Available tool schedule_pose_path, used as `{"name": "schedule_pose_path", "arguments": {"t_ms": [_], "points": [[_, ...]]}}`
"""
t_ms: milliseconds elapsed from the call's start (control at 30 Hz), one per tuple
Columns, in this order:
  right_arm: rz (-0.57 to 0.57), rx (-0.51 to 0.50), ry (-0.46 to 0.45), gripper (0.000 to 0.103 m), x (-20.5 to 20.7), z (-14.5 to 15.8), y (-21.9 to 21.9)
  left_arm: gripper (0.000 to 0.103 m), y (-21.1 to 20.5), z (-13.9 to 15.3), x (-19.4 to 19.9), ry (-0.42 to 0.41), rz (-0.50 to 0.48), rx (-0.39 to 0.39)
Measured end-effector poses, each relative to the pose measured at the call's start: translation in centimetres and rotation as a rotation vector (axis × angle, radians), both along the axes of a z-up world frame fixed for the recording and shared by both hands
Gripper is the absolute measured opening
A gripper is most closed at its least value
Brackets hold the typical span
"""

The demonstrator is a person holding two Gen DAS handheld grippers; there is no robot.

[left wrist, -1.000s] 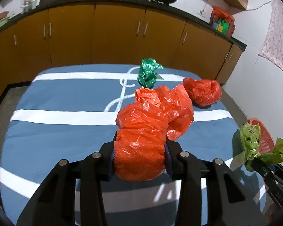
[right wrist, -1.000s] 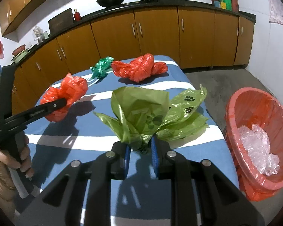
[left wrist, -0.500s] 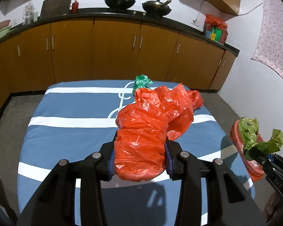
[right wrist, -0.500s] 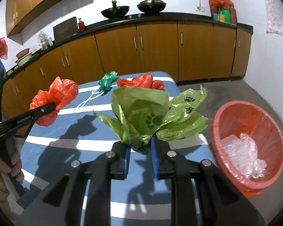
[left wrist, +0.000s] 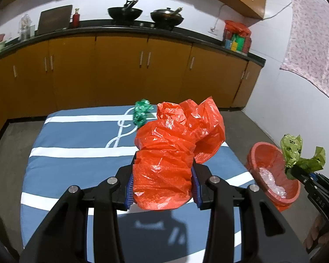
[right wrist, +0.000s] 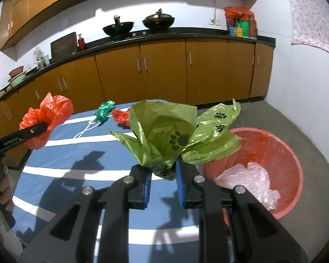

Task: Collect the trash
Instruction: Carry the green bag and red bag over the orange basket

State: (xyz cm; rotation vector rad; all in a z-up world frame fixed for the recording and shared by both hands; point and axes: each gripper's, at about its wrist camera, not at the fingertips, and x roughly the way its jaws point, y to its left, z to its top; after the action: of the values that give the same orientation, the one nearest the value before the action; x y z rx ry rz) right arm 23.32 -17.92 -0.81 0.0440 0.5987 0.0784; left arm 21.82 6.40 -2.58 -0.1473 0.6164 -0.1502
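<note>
My left gripper (left wrist: 162, 175) is shut on a crumpled red plastic bag (left wrist: 175, 153) and holds it above the blue striped table (left wrist: 76, 160); it also shows in the right wrist view (right wrist: 46, 120). My right gripper (right wrist: 162, 173) is shut on a light green paw-print bag (right wrist: 171, 131), held beside the red basket (right wrist: 285, 151), which contains clear plastic. A dark green bag (left wrist: 142, 111) and another red bag (right wrist: 120, 116) lie at the table's far end.
Orange cabinets (left wrist: 120, 70) with a black counter and two woks run along the far wall. A white wall (right wrist: 307, 87) stands to the right. Grey floor surrounds the table.
Both grippers have risen and pulled back from the table with their bags. The red basket now sits lower and closer under the right gripper's view.
</note>
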Motion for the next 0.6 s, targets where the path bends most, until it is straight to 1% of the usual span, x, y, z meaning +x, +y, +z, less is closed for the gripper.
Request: {"name": "schedule_pose_path", "arguments": {"t_ms": [333, 600], "points": [[-0.064, -0.014, -0.003, 0.021, -1.0, 0.2, -3.5, 0.041, -2.8, 0.6, 0.1, -0.010, -0.055, 0.005], [-0.095, -0.020, -0.002, 0.021, -1.0, 0.1, -5.2, 0.041, -4.9, 0.5, 0.3, -0.006, -0.097, 0.012]]}}
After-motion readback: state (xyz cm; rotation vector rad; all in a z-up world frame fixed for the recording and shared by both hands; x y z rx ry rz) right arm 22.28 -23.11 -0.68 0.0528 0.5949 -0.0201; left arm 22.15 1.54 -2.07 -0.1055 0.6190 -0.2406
